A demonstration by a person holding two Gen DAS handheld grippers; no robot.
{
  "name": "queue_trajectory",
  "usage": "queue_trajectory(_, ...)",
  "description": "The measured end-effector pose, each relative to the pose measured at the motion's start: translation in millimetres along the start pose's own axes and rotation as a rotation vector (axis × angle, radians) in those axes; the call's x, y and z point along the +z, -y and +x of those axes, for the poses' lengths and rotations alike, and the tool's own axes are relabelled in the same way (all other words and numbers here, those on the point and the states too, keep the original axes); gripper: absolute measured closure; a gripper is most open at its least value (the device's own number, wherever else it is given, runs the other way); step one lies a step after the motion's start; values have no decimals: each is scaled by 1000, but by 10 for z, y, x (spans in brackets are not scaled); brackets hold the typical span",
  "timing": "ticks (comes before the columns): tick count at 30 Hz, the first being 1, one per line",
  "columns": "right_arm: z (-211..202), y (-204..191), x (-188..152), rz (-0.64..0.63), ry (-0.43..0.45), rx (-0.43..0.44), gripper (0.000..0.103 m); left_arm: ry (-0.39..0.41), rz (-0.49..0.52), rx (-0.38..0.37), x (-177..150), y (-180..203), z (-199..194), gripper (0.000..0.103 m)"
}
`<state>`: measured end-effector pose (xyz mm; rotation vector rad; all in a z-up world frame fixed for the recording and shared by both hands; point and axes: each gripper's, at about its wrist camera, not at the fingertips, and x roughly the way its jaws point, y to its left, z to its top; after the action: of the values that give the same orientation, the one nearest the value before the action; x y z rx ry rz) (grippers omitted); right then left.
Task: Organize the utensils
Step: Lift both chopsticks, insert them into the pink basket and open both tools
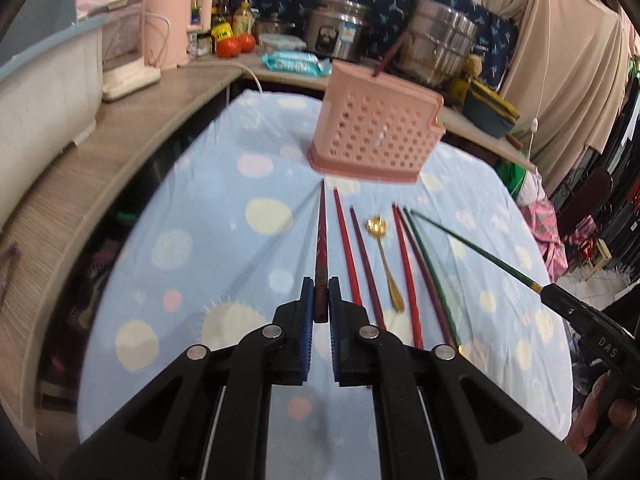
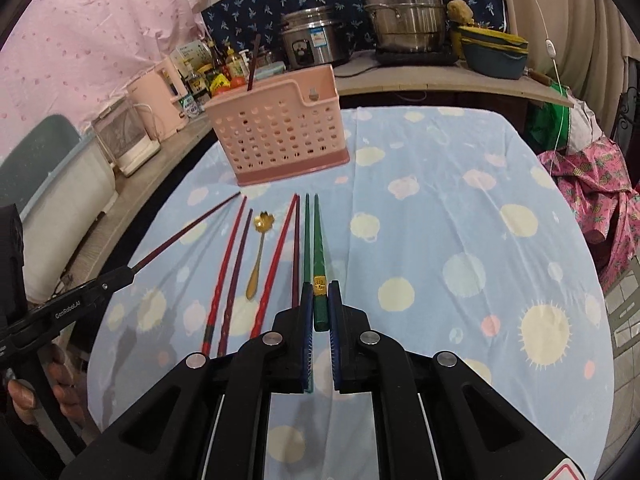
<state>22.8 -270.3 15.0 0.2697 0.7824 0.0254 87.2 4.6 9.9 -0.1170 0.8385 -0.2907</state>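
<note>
In the left wrist view my left gripper [image 1: 321, 282] is shut on the thick end of a dark red chopstick [image 1: 321, 240], lifted and pointing at the pink perforated basket [image 1: 376, 136]. In the right wrist view my right gripper [image 2: 320, 285] is shut on a green chopstick [image 2: 318, 240] with a gold band, also raised. Between them on the blue spotted tablecloth [image 2: 440, 200] lie several red, purple and green chopsticks [image 2: 228, 264] and a gold spoon [image 2: 258, 256]. One dark chopstick [image 2: 253, 64] stands in the basket [image 2: 280, 136].
A curved counter behind and left of the table holds a rice cooker [image 2: 312, 40], a steel pot [image 2: 404, 12], a pink kettle [image 2: 160, 92], bottles and tomatoes. A pink patterned cloth [image 2: 592, 192] lies off the table's right edge. A hand [image 2: 24, 392] holds the left gripper.
</note>
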Motion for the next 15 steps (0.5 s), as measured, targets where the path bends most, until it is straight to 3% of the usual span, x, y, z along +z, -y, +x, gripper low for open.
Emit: queue_trajectory(15, -213, 247, 936, 60, 164, 6, 96, 208, 6, 40, 968, -3, -305, 96)
